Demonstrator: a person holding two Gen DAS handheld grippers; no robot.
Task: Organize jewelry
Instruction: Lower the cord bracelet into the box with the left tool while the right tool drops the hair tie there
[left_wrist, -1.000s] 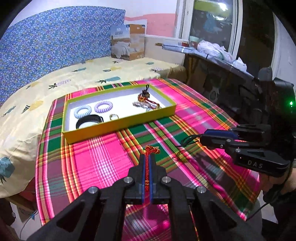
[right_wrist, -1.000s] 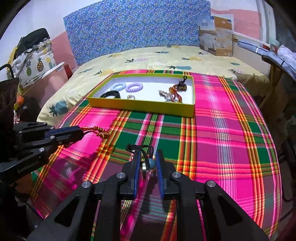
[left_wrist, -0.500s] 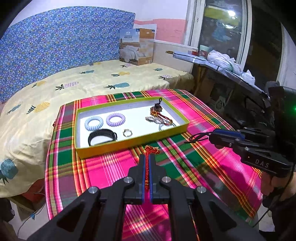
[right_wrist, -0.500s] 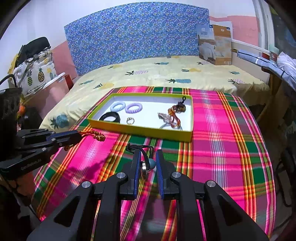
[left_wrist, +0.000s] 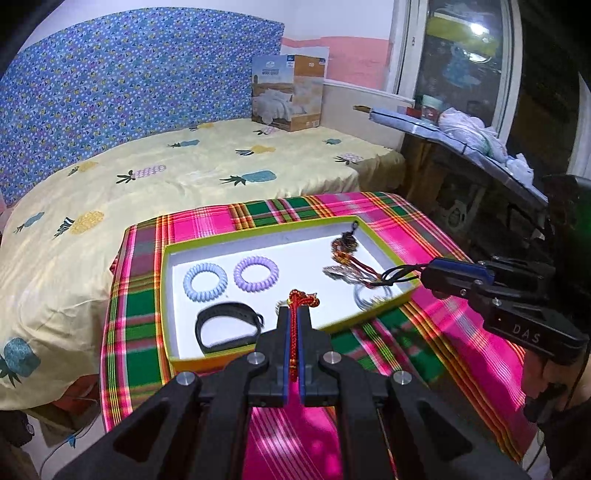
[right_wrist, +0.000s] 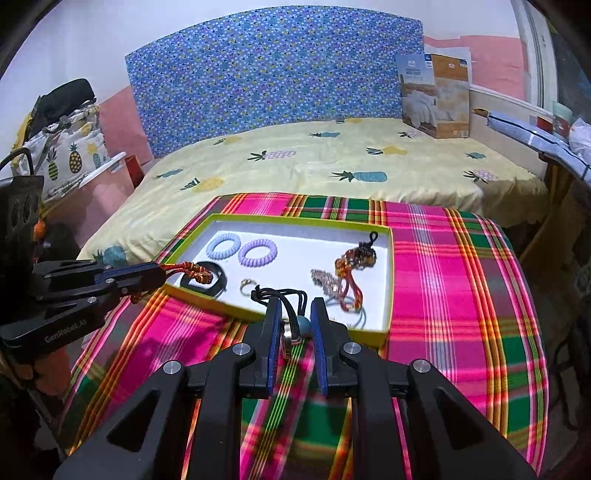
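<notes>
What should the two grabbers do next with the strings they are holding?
Probably carry both on over the yellow-rimmed tray and open: the left gripper pinches a red braided cord, the right gripper a black cord with a blue bead, and other jewelry already lies inside.

Small ring (right_wrist: 246, 283) too small to make out; black band (right_wrist: 207, 280) partly hidden behind left gripper (right_wrist: 162, 275)

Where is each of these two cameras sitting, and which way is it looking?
Left wrist: on the left gripper, looking along its fingers, shut on a red braided cord; right gripper alongside.
Right wrist: on the right gripper, gripping a black cord necklace with a blue bead; left gripper alongside.
Both show the yellow-rimmed white tray on the pink-green plaid cloth.
</notes>
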